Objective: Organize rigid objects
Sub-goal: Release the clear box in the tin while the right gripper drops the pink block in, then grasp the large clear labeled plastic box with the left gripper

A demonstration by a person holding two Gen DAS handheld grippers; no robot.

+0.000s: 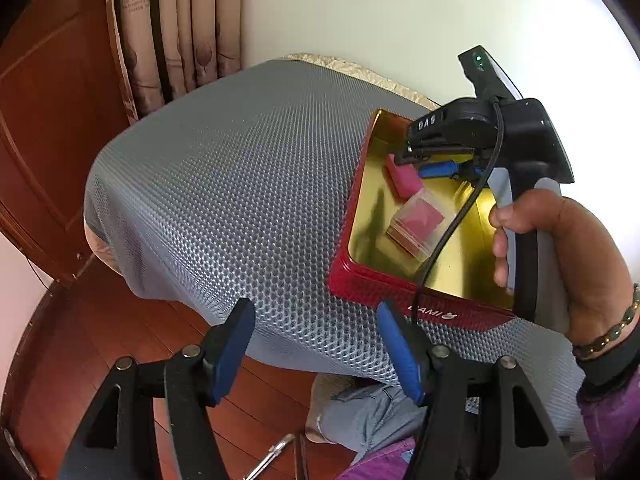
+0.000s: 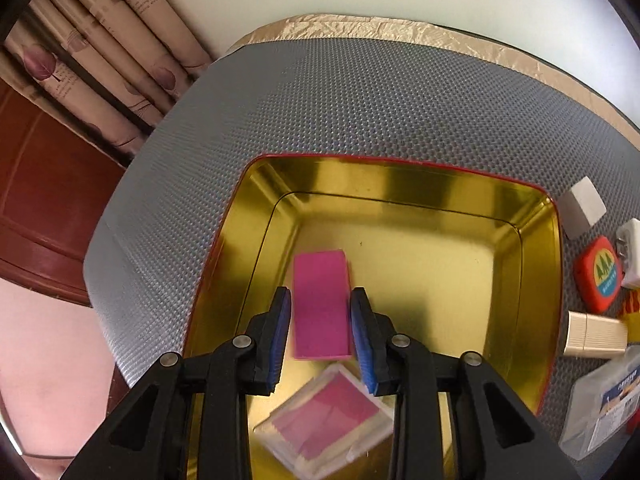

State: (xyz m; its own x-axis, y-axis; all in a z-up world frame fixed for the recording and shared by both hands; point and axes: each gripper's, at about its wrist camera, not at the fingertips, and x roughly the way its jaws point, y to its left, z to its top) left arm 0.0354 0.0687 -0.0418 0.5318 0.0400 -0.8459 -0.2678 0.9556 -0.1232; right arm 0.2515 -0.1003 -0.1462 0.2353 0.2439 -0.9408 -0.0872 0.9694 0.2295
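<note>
left gripper: jaws wide, holding nothing
right gripper: jaws apart around pink block, not pinching
tin: also holds clear case

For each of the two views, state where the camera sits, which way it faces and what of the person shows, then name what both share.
Left wrist: on the left gripper, looking down across the grey mat toward the red tin; shows its own fingers, the right hand and its gripper.
Right wrist: on the right gripper, looking steeply down into the tin; only its own fingers show.
Shared: tin, pink block, clear case, mat.
</note>
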